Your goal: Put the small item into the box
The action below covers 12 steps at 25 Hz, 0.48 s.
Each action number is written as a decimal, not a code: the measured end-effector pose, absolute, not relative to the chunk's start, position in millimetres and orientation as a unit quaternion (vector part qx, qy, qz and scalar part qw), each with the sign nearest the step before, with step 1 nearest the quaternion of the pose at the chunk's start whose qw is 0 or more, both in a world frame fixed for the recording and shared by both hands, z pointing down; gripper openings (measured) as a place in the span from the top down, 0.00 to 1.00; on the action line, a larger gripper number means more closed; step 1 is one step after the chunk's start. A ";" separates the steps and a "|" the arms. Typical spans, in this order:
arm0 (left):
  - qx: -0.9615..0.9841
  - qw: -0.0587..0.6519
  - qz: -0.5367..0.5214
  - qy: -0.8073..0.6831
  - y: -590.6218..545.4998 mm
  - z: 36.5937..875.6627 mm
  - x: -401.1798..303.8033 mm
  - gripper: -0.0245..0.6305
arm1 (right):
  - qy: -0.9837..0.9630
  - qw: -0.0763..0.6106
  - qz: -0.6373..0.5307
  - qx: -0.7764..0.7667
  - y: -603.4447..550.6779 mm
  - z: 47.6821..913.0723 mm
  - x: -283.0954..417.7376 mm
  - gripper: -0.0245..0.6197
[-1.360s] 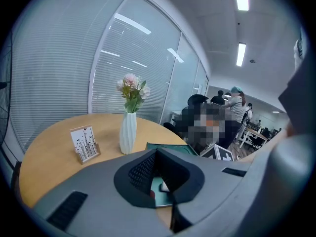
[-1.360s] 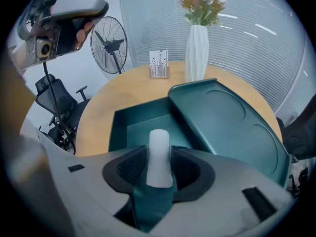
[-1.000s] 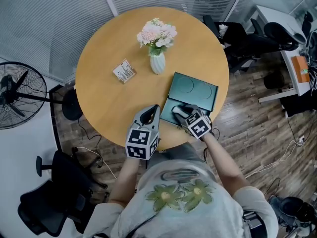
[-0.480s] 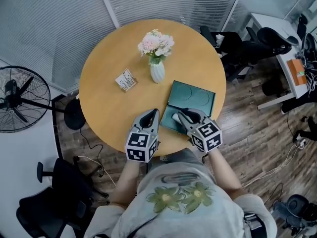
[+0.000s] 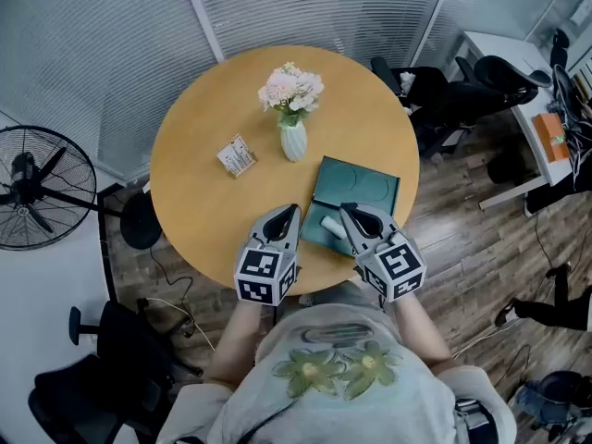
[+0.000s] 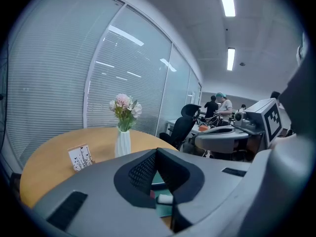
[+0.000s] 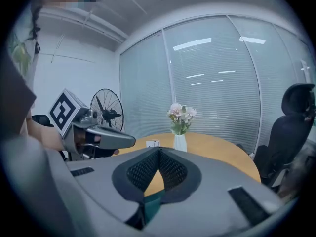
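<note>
A dark green box (image 5: 370, 185) lies open near the front edge of the round wooden table (image 5: 203, 202). A small white item (image 5: 330, 225) rests in the box's near half, and it shows through the jaws in the left gripper view (image 6: 165, 199). My right gripper (image 5: 344, 207) hovers just over the box's near edge beside the item, jaws shut with nothing between them (image 7: 159, 151). My left gripper (image 5: 291, 209) hangs left of the box, shut and empty (image 6: 157, 150).
A white vase of pink flowers (image 5: 293, 141) stands behind the box. A small printed card (image 5: 236, 155) lies to its left. A floor fan (image 5: 37, 188) stands left of the table, office chairs (image 5: 462, 91) at the right.
My right gripper has drawn back out of the box toward the table edge and its jaws have come together. The white item stays lying in the box. The left gripper has barely moved.
</note>
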<state>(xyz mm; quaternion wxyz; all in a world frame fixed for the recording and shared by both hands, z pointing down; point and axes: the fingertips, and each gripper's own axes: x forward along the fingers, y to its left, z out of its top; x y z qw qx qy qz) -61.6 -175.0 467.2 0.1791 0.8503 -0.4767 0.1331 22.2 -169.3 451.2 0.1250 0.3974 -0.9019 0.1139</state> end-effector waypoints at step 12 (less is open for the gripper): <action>0.853 0.175 0.129 -0.475 -170.3 462.4 -63.3 0.96 | -0.905 0.123 0.119 0.388 -161.4 451.1 15.5 0.96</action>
